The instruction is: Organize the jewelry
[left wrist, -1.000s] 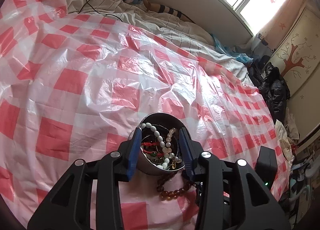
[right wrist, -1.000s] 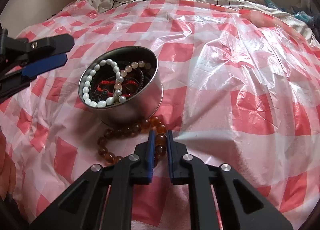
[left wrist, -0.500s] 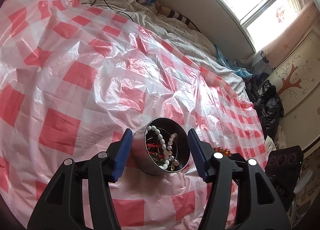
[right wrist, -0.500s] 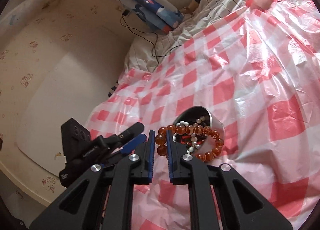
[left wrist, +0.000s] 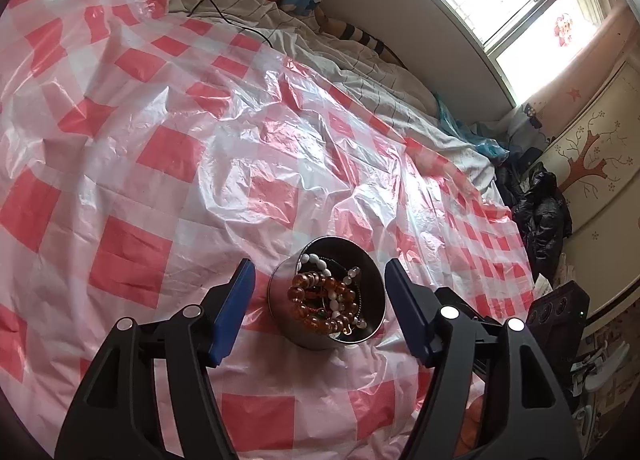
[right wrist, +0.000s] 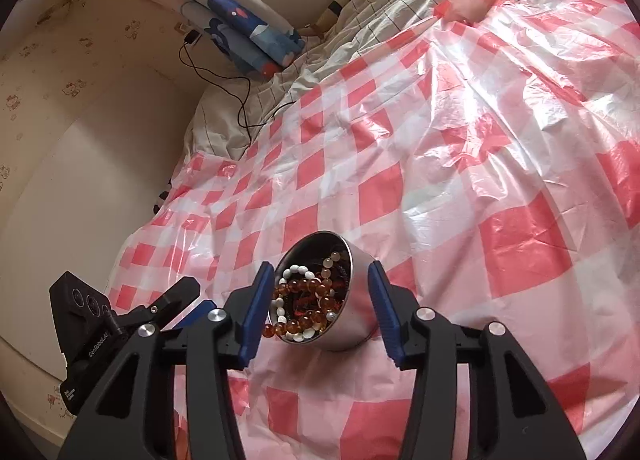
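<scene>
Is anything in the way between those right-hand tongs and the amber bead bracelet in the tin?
Nothing visible. The right tongs, jaws just opened, hover over the metal tin; the amber bracelet lies on top of the other jewelry, partly draped over the rim.

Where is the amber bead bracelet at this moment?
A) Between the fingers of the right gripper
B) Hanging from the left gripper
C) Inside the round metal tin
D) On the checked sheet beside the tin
C: the amber bead bracelet lies on the other jewelry inside the round metal tin, with part draped over the rim.
</scene>
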Demonstrator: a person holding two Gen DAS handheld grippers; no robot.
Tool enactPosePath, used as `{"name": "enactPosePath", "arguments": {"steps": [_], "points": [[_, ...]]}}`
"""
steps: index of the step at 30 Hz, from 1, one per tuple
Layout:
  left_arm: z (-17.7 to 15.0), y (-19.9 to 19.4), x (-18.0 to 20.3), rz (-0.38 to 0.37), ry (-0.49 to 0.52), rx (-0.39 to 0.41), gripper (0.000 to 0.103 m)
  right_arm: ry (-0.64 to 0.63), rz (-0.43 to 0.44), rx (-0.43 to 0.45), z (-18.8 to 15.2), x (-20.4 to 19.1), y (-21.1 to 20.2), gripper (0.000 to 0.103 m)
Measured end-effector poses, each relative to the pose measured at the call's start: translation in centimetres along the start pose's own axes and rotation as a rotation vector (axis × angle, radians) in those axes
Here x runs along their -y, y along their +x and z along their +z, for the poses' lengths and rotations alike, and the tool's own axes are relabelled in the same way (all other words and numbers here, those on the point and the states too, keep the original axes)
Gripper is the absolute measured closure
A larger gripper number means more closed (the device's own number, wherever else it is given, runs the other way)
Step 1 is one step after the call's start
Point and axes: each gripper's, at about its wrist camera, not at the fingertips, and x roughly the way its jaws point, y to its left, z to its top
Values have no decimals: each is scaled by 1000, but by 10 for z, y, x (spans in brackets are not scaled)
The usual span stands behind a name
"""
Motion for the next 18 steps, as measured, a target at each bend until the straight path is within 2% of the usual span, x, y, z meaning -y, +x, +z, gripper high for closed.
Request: {"name": "enactPosePath", "arguments": {"steps": [3,7,8,11,14,15,16,18], "points": [[-1,2,-4,-1,-19,-5,37,-69,28,-55,-11,-15,8,52],[-2,6,-14,10,-64,-24,37,-219,-44,-38,-21,-44,18,44],[-1,5,-18,-3,-89,-19,37,-273,-92,-24,-21,-53,24,41],[3,0,-27,-14,-131,2,36,-544,-284,8,-27,-83,53,36],[5,-4,-30,-20,-147,9,35,-800,-471,-85,-39,-97,95,36],[6,-5,-30,-22,-146,12,34,-863,-543,-68,-43,-97,102,36],[7,-6,-29,-22,-145,15,34,-897,-595,-40,-44,-95,105,35],[7,-6,-28,-23,-143,18,33,-858,-657,-3,-36,-83,101,33]]}}
